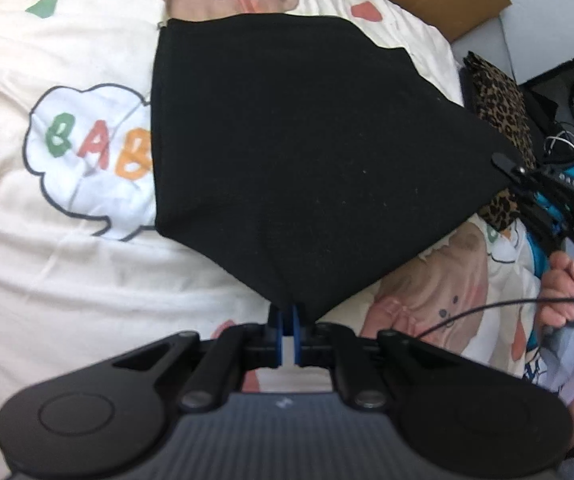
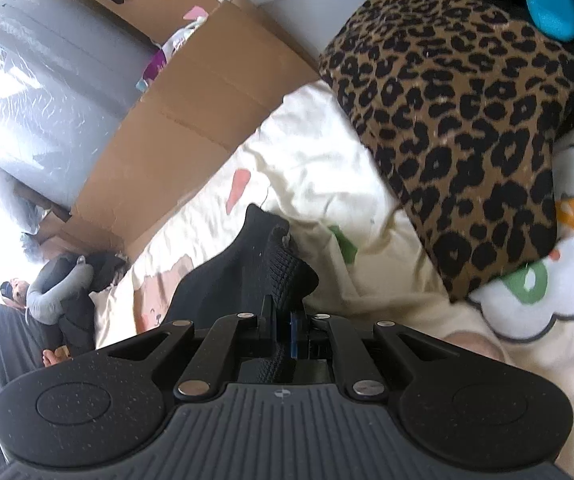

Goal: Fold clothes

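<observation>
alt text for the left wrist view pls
The left gripper is shut on one corner of a black garment stretched flat over a cream cartoon-bear bedsheet, while the right gripper pinches its opposite corner. A leopard-print cloth lies beyond that corner.

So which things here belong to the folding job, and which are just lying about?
In the job:
black garment
left gripper, shut on one corner
right gripper, shut on another

Lying about:
leopard-print cloth
cardboard box
bear-print bedsheet
</observation>
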Available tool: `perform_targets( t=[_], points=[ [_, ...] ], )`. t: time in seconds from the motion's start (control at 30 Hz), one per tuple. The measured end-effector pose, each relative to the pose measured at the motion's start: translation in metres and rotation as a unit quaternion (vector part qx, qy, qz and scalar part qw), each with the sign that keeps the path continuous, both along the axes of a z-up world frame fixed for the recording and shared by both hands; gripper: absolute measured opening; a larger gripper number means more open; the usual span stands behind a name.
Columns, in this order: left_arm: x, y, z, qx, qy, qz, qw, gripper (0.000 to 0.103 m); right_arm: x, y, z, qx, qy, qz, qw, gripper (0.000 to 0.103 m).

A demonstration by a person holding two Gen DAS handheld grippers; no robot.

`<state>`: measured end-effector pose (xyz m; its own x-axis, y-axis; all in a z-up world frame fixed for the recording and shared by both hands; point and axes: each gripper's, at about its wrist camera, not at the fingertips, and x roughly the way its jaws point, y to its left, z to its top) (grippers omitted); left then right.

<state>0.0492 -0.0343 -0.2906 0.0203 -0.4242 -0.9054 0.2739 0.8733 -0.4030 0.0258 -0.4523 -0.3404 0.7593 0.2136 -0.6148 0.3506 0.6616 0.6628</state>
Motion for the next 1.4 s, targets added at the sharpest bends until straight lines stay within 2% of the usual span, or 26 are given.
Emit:
perform_targets(
  t=[0.2,0.4,0.63,0.8,0.83,0.87,0.9,0.93,0.97,1.13,1.27,1.4],
  points=[
    [-0.006,-0.005,-0.004,-0.009,0.010,0.014,0.9998,0.005,0.000,-0.006,0.000,-0.006,-0.006,-0.015,1.000,0.004],
    [-0.009,-0.017,-0.018,-0.024,0.026,0.002,0.9994,0.005,0.004,-0.018,-0.005,-0.013,-0.007,-0.030,0.999,0.004],
    [-0.015,-0.025,-0.040,-0.027,0.037,0.002,0.9989,0.005,0.010,-0.031,-0.033,-0.014,0.024,-0.048,0.998,0.005],
    [-0.019,-0.022,-0.054,-0.005,0.057,0.006,0.9983,0.008,0.011,-0.036,-0.051,-0.008,0.055,-0.055,0.997,0.010],
    [-0.019,-0.020,-0.054,-0.001,0.061,0.006,0.9981,0.010,0.008,-0.037,-0.051,-0.009,0.057,-0.060,0.997,0.016],
    [-0.019,-0.019,-0.053,0.004,0.060,0.002,0.9982,0.018,0.005,-0.037,-0.051,-0.010,0.059,-0.065,0.996,0.020],
    [-0.019,-0.019,-0.050,0.009,0.053,-0.006,0.9985,0.022,0.002,-0.038,-0.051,-0.010,0.061,-0.069,0.996,0.029],
    [-0.019,-0.020,-0.047,0.014,0.046,-0.016,0.9987,0.032,-0.002,-0.039,-0.051,-0.009,0.062,-0.074,0.995,0.036],
    [-0.020,-0.019,-0.044,0.020,0.038,-0.026,0.9987,0.038,-0.006,-0.040,-0.052,-0.001,0.060,-0.077,0.995,0.036],
    [-0.014,-0.007,-0.038,0.045,0.038,-0.047,0.9972,0.040,-0.027,-0.041,-0.051,0.027,0.055,-0.084,0.995,0.036],
    [-0.004,-0.001,-0.024,0.061,0.015,-0.065,0.9959,0.051,-0.036,-0.034,-0.045,0.042,0.052,-0.085,0.994,0.036],
    [0.010,0.000,-0.009,0.060,-0.007,-0.086,0.9945,0.053,-0.043,-0.024,-0.038,0.054,0.053,-0.087,0.993,0.039]
  ],
)
